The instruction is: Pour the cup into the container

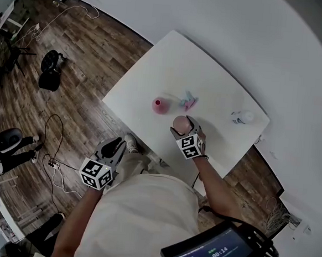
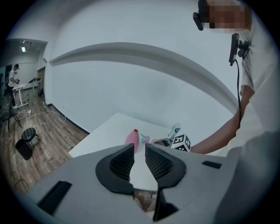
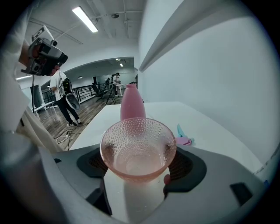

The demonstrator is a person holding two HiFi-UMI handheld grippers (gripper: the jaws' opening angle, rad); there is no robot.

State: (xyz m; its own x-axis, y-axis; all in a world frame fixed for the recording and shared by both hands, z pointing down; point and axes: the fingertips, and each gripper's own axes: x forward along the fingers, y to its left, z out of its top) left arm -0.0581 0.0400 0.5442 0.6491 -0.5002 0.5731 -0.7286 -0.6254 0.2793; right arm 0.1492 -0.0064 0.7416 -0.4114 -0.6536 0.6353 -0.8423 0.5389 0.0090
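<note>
A pink dimpled glass cup (image 1: 180,123) (image 3: 138,148) stands upright between the jaws of my right gripper (image 1: 184,126) (image 3: 139,164), which is shut on it just above the white table (image 1: 172,59). I cannot tell whether anything is in the cup. Just beyond it stands a pink narrow-necked vase (image 1: 159,105) (image 3: 131,104) (image 2: 132,139), upright on the table. My left gripper (image 1: 112,147) (image 2: 139,153) hangs off the table's near-left edge, above the floor. Its jaws are nearly together and hold nothing.
A small teal and pink object (image 1: 188,101) (image 3: 183,138) lies right of the vase. A small white bottle (image 1: 242,117) (image 2: 175,130) stands near the table's right corner. Wood floor with cables (image 1: 54,144) and a stool (image 1: 50,71) lies to the left.
</note>
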